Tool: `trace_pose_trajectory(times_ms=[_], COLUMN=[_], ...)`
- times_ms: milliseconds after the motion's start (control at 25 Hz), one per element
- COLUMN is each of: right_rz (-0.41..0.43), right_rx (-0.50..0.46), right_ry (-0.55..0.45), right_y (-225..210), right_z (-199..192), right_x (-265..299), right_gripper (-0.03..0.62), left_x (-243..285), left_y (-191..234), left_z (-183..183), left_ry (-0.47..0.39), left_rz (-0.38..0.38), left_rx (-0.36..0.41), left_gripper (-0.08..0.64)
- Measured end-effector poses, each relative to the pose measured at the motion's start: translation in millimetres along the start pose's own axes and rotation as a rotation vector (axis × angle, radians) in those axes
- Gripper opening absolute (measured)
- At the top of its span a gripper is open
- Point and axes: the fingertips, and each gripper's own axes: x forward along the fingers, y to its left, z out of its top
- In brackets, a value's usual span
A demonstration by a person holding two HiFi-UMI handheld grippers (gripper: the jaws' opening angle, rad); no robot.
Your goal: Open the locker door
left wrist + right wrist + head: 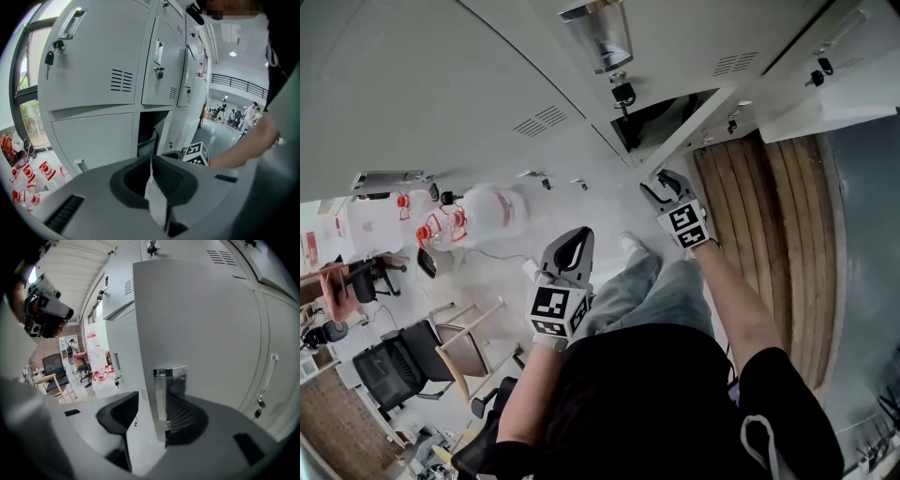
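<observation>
In the head view the person stands facing a bank of grey lockers (487,84); the locker door (689,127) in the lower row is ajar, with a dark opening beside it; the right gripper (664,186) reaches out to that door's free edge, while the left gripper (578,236) is held back near the body, well apart from the lockers. In the left gripper view the left gripper (151,161) has its jaws drawn together at the tips with nothing held; beyond them the ajar locker door (180,124) stands out from the dark compartment, and the right gripper's marker cube (197,153) sits low beside it. In the right gripper view the right gripper (157,401) has its jaws spread wide around the door's edge; the chrome handle (161,394) stands between them, close against the right jaw, with the left jaw clear of the panel, so nothing is clamped.
</observation>
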Motion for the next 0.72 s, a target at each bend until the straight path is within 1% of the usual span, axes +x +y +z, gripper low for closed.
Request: trace_pose_trajectory(times_ms=[200,360,560,720], right_rz=[0.034,0.031,0.043,0.057], right_rx=[-0.005,-0.007,-0.032,-0.027], right_ry=[-0.006,-0.014,-0.019,-0.01], right_y=[-2,-12,-24,-32], right_z=[-15,-27,-42,-51], right_x=[-27,-52,-82,-105], right_gripper=[0.186,0.142,0.14,0.143], left_x=[4,2,-3,-5], left_y=[-19,-38,-67,-92], left_z=[7,6,1,-5], left_ry=[-0.022,-0.023,-0.022,-0.019], left_rz=[0.005,0.016,0.035,0.042], left_rx=[-0.006,0.002,0.001,-0.002], left_gripper=[0.023,0.023,0.023,0.023])
